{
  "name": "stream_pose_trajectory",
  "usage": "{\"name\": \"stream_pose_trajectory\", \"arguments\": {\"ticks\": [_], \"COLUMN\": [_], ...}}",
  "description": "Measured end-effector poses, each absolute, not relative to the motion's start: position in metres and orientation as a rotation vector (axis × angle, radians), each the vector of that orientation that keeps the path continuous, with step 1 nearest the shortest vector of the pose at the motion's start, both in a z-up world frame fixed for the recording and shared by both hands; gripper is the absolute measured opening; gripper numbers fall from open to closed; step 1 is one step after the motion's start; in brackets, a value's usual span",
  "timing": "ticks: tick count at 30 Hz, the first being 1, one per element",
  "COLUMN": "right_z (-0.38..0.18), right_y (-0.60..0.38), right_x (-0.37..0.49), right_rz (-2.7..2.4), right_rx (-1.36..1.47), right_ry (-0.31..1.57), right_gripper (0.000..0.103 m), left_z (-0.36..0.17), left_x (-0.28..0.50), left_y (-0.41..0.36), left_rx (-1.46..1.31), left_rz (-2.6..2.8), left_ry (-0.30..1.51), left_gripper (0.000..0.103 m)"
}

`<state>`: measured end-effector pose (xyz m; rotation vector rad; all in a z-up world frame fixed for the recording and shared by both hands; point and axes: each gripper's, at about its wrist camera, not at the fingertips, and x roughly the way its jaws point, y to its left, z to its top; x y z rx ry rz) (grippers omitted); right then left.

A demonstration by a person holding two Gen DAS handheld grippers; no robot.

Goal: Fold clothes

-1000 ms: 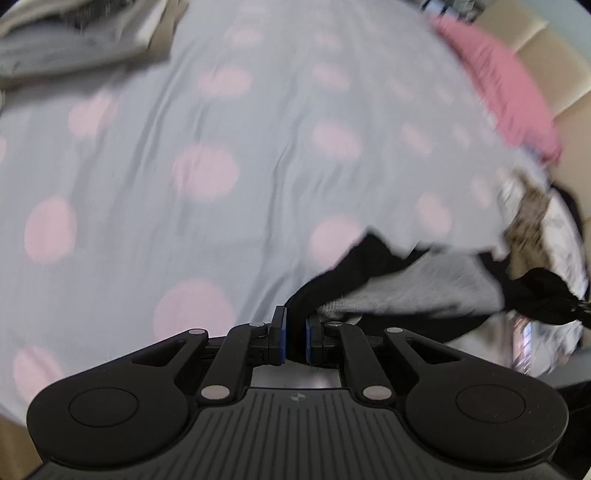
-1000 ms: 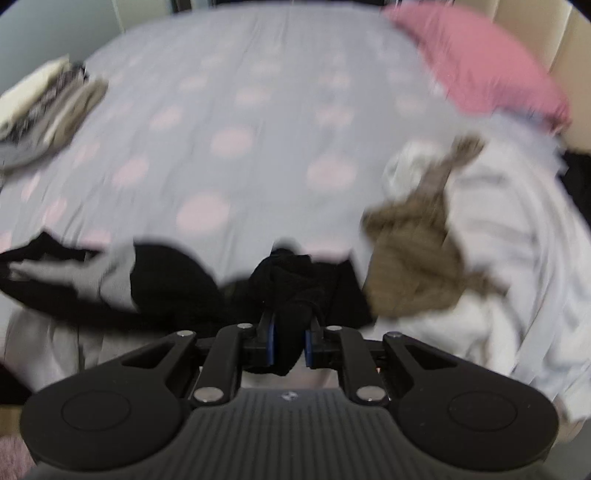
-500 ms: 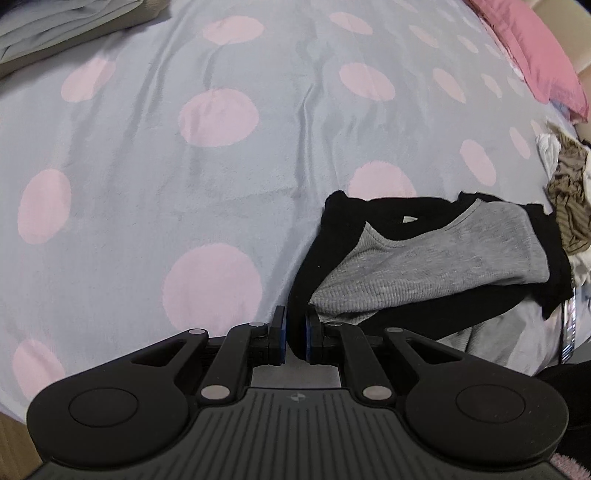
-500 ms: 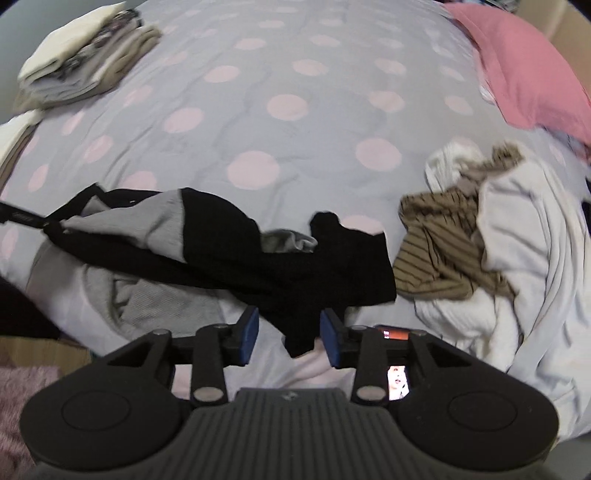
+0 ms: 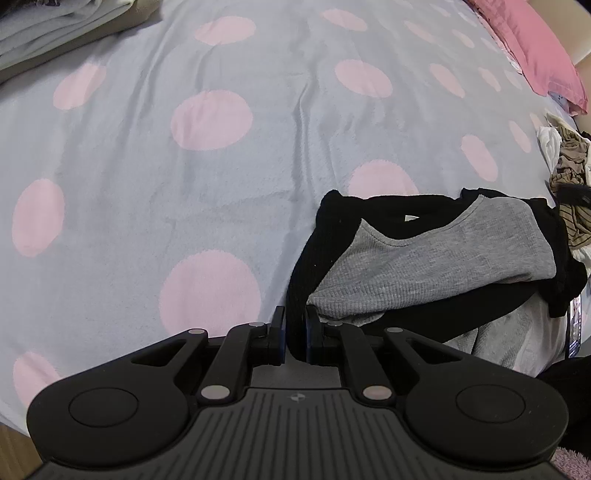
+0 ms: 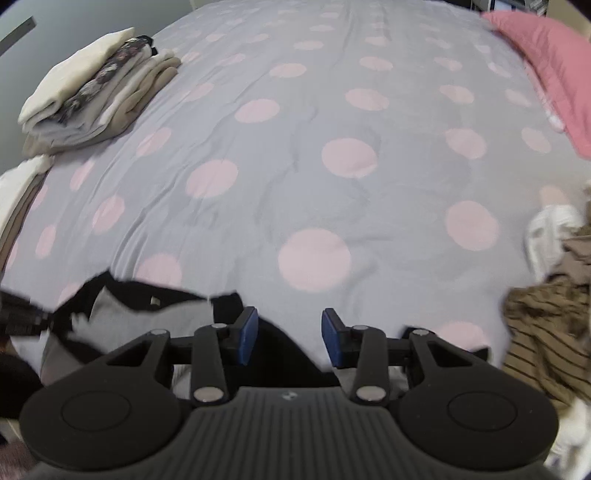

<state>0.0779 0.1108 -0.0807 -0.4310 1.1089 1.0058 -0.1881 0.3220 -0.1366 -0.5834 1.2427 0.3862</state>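
The jaws of the left gripper (image 5: 294, 334) stand narrow, pinched onto a black edge of the black-and-grey garment (image 5: 436, 258), which runs up out of the gap and spreads ahead and to the right of the fingertips over the grey bedspread with pink dots (image 5: 207, 155). The left gripper sits low and level near the bed's front edge, pointing forward across the bedspread. Far ahead to the left lies a stack of folded clothes (image 5: 55, 26); far ahead to the right is a pink pillow (image 5: 535, 48), and at the right edge a brown striped garment (image 5: 570, 184) in a heap. In the right wrist view, the jaws of the right gripper (image 6: 289, 332) stand wide apart with nothing between the blue pads (image 6: 248, 334). It is raised above the bed and tilted to look forward over it. The black-and-grey garment (image 6: 140, 314) lies to the left of and beneath the fingers, blurred. The brown striped garment (image 6: 546, 332) is just to the right, the folded stack (image 6: 92, 96) far ahead left, the pillow (image 6: 546, 62) far ahead right.
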Motion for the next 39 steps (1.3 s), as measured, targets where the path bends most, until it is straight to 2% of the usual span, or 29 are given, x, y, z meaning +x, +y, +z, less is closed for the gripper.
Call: {"name": "stream_pose_trajectory", "arguments": {"ticks": [2, 3, 8, 15, 18, 21, 23, 27, 28, 29, 39], "right_z": [-0.092, -0.097, -0.106, -0.107, -0.105, -0.098, -0.094, -0.085, -0.083, -0.082, -0.051], "right_y": [0.117, 0.119, 0.104, 0.077, 0.069, 0.063, 0.059, 0.05, 0.048, 0.046, 0.027], "right_x": [0.08, 0.081, 0.064, 0.018, 0.006, -0.001, -0.006, -0.016, -0.018, -0.019, -0.023], "right_rz": [1.014, 1.019, 1.068, 1.12, 1.124, 1.125, 1.125, 1.125, 1.125, 1.122, 1.06], "right_rx": [-0.422, -0.425, -0.427, -0.522, -0.554, -0.568, -0.578, -0.596, -0.6, -0.599, -0.527], "right_ry": [1.148, 1.165, 1.207, 1.112, 1.052, 1.007, 0.977, 0.916, 0.901, 0.901, 0.765], "right_gripper": [0.055, 0.056, 0.056, 0.056, 0.049, 0.037, 0.023, 0.015, 0.007, 0.004, 0.003], "left_z": [-0.137, -0.137, -0.138, -0.141, -0.142, -0.142, -0.142, -0.14, -0.14, -0.139, -0.114], "left_x": [-0.188, -0.188, -0.185, -0.184, -0.184, -0.184, -0.184, -0.186, -0.187, -0.187, -0.195], "left_y": [0.323, 0.323, 0.324, 0.323, 0.324, 0.322, 0.321, 0.321, 0.321, 0.321, 0.319], "left_rx": [-0.582, -0.58, -0.566, -0.556, -0.558, -0.558, -0.555, -0.554, -0.556, -0.557, -0.547], "left_rz": [0.385, 0.383, 0.376, 0.373, 0.376, 0.382, 0.385, 0.39, 0.391, 0.392, 0.4], "left_ry": [1.242, 1.243, 1.251, 1.259, 1.257, 1.254, 1.251, 1.241, 1.238, 1.235, 1.12], "left_gripper": [0.008, 0.008, 0.008, 0.008, 0.009, 0.009, 0.009, 0.009, 0.009, 0.009, 0.006]}}
